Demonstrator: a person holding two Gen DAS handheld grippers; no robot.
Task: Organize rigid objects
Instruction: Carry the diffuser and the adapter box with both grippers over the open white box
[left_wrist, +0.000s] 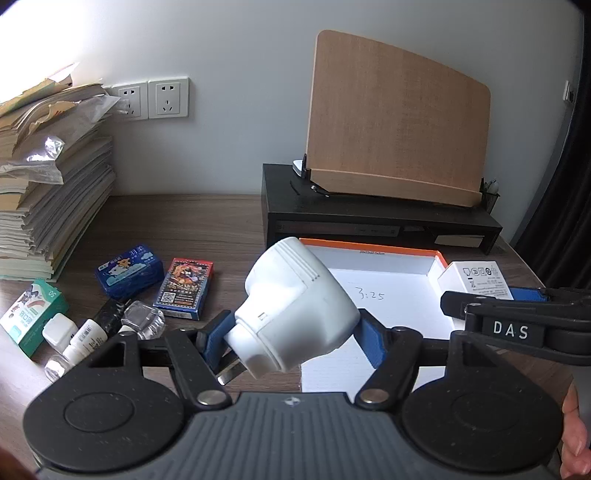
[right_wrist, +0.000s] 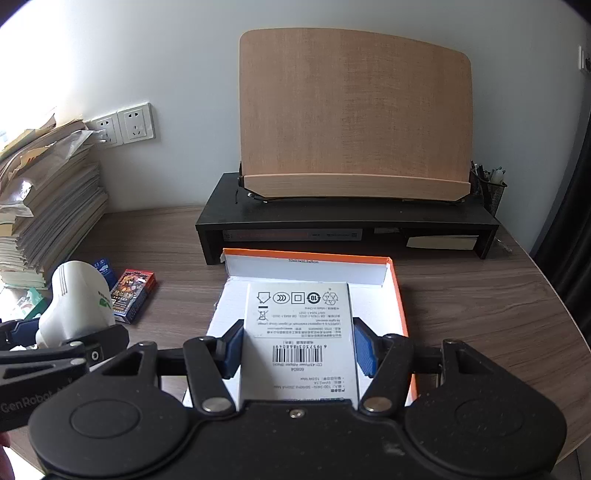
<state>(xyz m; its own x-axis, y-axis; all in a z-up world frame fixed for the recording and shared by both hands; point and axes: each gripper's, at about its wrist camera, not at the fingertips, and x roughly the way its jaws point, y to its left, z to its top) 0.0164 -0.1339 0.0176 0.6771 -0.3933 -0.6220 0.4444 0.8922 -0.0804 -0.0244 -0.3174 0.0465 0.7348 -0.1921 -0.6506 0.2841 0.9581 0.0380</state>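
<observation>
the white plug adapter (left_wrist: 295, 306) sits clamped between the blue pads of the left gripper (left_wrist: 291, 339), tilted so its rounded body leans up and to the right while its metal prongs point down toward the lower left. it is held above the desk (left_wrist: 207, 225), at the left edge of the orange-rimmed tray (left_wrist: 369, 247); it is smooth and off-white, with three short grooves near its upper edge, and the right wrist view shows a green mark on its side. the right gripper (right_wrist: 297, 350) is closed on a white box (right_wrist: 299, 332), its blue pads pressing both long sides; the box is flat and rectangular, printed with recycling symbols, small text and a barcode, all reading upside down, and it hangs over the white floor of the tray, which bears the handwritten "3:25". on the desk left of the tray lie a card deck (left_wrist: 184, 288), a blue packet (left_wrist: 129, 271), a green box (left_wrist: 31, 314), a clear glass piece (left_wrist: 144, 319) and several small bottles (left_wrist: 79, 339). behind stand a stack of books (left_wrist: 48, 192), a black riser (left_wrist: 369, 218) carrying a wooden board (left_wrist: 395, 118), and wall sockets (left_wrist: 151, 98).
</observation>
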